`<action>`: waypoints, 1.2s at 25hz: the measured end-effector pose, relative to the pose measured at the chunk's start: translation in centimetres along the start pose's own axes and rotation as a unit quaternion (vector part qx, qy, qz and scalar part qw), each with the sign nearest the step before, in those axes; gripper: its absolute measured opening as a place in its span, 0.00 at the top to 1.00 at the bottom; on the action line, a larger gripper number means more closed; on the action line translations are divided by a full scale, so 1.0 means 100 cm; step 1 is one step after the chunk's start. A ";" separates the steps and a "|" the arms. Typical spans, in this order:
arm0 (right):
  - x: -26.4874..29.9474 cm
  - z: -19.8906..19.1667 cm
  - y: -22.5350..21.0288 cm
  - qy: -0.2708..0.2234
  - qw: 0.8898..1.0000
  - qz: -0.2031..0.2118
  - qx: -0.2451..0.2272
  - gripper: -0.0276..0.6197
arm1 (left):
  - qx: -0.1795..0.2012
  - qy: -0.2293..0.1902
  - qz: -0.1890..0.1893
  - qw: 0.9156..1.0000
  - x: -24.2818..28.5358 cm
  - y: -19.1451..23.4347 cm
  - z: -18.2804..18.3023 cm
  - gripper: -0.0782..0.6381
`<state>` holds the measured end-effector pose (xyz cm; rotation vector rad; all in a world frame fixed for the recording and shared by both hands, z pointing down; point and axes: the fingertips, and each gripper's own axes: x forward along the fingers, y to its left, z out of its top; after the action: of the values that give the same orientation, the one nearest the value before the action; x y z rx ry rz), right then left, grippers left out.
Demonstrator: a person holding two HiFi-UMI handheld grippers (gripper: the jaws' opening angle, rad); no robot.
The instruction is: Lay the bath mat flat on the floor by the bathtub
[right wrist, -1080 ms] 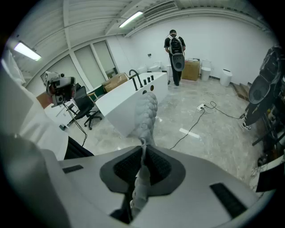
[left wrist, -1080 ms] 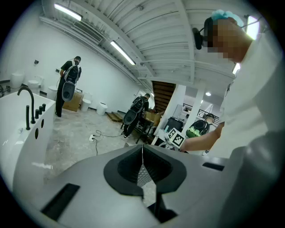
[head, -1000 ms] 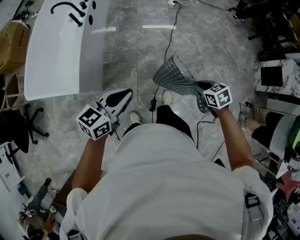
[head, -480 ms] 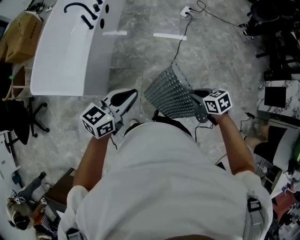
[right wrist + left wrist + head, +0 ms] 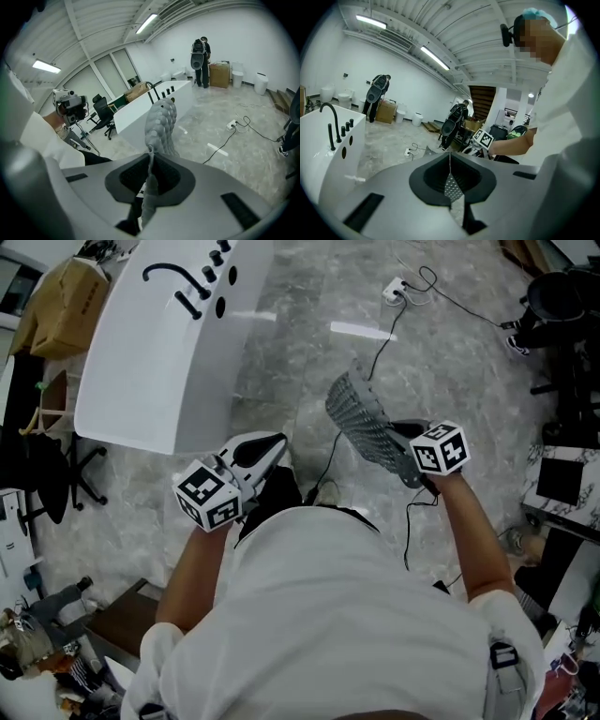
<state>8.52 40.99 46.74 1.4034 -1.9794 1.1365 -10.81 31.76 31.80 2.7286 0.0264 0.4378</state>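
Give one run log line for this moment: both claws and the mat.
left claw: shut, empty | right claw: shut on bath mat | bath mat: off floor | bathtub: front left

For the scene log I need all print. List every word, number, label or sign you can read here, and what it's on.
No readable text in any view.
Left marker cube, right marker cube: black-and-white square patterns only, no letters or digits.
Cardboard box: any print is too small to read.
Bathtub, bath mat: no markings visible.
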 end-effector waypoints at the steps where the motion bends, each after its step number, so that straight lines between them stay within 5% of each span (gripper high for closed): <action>1: 0.006 0.009 -0.010 0.000 1.000 -0.004 0.004 0.89 | -0.001 0.002 -0.001 1.000 0.003 0.013 0.002 0.86; 16: 0.057 0.213 -0.168 0.005 0.995 -0.083 0.048 0.89 | 0.006 -0.020 -0.050 0.999 0.032 0.232 0.108 0.86; 23: 0.102 0.323 -0.206 0.009 0.997 -0.079 0.024 0.89 | -0.001 -0.054 -0.024 0.998 0.021 0.293 0.142 0.86; 30: 0.165 0.430 -0.266 0.019 0.998 -0.066 0.000 0.89 | -0.029 -0.078 0.041 0.996 0.013 0.351 0.151 0.86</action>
<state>30.81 -7.23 44.89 1.4776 -1.8309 1.0953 -6.34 -6.22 31.74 2.7057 -0.1377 0.2425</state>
